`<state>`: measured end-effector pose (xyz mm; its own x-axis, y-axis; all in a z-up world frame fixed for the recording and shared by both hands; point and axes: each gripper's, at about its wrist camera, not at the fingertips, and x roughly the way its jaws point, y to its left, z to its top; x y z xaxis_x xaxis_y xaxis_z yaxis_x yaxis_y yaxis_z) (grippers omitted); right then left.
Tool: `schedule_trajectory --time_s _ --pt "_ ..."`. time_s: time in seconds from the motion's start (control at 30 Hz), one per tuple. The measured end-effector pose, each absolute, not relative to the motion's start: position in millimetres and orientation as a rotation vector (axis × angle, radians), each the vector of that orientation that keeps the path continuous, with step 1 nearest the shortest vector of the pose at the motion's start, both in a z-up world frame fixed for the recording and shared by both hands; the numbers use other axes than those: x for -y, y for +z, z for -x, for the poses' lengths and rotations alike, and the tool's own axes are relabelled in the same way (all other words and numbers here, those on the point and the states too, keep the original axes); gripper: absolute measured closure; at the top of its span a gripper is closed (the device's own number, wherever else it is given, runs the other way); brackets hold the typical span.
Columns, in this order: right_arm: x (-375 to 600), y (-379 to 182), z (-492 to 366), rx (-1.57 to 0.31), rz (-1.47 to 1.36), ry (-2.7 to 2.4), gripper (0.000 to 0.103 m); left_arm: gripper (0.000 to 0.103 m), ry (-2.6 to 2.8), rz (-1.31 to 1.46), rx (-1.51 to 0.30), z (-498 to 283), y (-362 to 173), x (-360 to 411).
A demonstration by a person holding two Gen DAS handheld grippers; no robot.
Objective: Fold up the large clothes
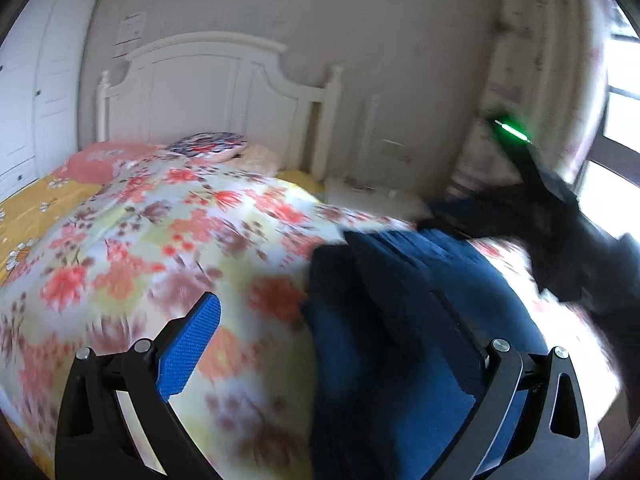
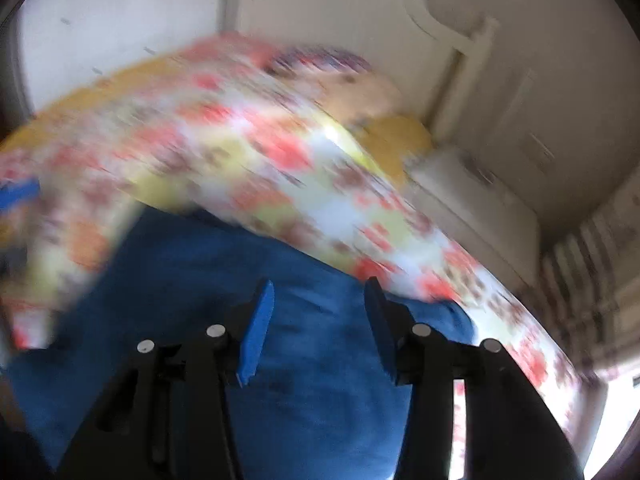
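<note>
Fingers (image 1: 208,320) of the left gripper (image 1: 340,340) spread wide, the right gripper (image 2: 318,320) narrower, both empty over blue garment (image 2: 240,260) on floral quilt (image 1: 160,232).

The garment (image 1: 400,320) lies on the quilt (image 1: 160,240), headboard (image 1: 208,92) behind.

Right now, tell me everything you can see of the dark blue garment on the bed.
The dark blue garment is a large piece of soft, slightly fuzzy-looking cloth lying on the floral quilt. In the left wrist view it lies in long folds or ridges, darker in the creases, running away from the camera. It fills the lower part of the right wrist view as a broad, fairly flat spread. Both pictures are blurred, so no seams or fastenings show. Neither gripper's pads visibly press on it.
</note>
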<state>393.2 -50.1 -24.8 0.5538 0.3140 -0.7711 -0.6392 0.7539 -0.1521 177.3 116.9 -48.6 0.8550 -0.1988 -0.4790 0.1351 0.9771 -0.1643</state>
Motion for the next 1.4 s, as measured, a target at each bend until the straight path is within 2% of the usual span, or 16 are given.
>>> schedule_trajectory --time_s 0.1,0.13,0.17,0.23,0.27,0.43,0.5,0.53,0.6,0.73,0.83,0.93,1.17,1.23,1.3,1.4 --pt "7 -33 -380 -0.799 0.574 0.658 0.058 0.005 -0.172 0.085 -0.556 -165 -67 -100" --pt "-9 -45 -379 -0.815 0.633 0.664 0.068 0.005 -0.176 0.074 -0.600 -168 -80 -92" --pt "-19 -56 -380 -0.841 0.662 0.667 0.083 0.004 -0.164 0.060 -0.629 -173 -91 -86" --pt "-40 -88 -382 -0.893 0.757 0.640 0.097 0.004 -0.136 0.049 -0.675 -180 -108 -82" --pt "-49 -100 -381 -0.895 0.813 0.617 0.100 0.004 -0.146 0.078 -0.696 -182 -114 -85" --pt "-51 -90 -367 -0.850 0.863 0.608 0.100 0.004 -0.176 0.132 -0.719 -179 -126 -93" --pt "-31 -60 -355 -0.827 0.739 0.668 0.090 0.004 -0.181 0.139 -0.718 -179 -128 -95" --pt "-19 -43 -345 -0.796 0.678 0.697 0.068 0.004 -0.185 0.144 -0.718 -179 -128 -95" --pt "7 -14 -328 -0.741 0.571 0.725 0.038 0.004 -0.193 0.152 -0.721 -181 -129 -95" --pt "29 -6 -313 -0.734 0.539 0.725 0.037 0.004 -0.209 0.167 -0.729 -185 -132 -95" --pt "20 -57 -322 -0.860 0.639 0.686 0.040 0.004 -0.202 0.166 -0.736 -186 -135 -96" --pt "21 -71 -321 -0.826 0.595 0.689 0.038 0.004 -0.203 0.177 -0.746 -186 -137 -97" --pt "64 -24 -261 -0.676 0.475 0.717 0.039 0.004 -0.198 0.200 -0.752 -183 -138 -98" --pt "76 -31 -252 -0.678 0.476 0.688 0.039 0.004 -0.207 0.210 -0.758 -184 -139 -99" --pt "79 -65 -253 -0.779 0.500 0.659 0.039 0.004 -0.209 0.205 -0.764 -185 -140 -98" --pt "87 -76 -240 -0.717 0.464 0.636 0.037 0.004 -0.201 0.194 -0.767 -183 -138 -98"
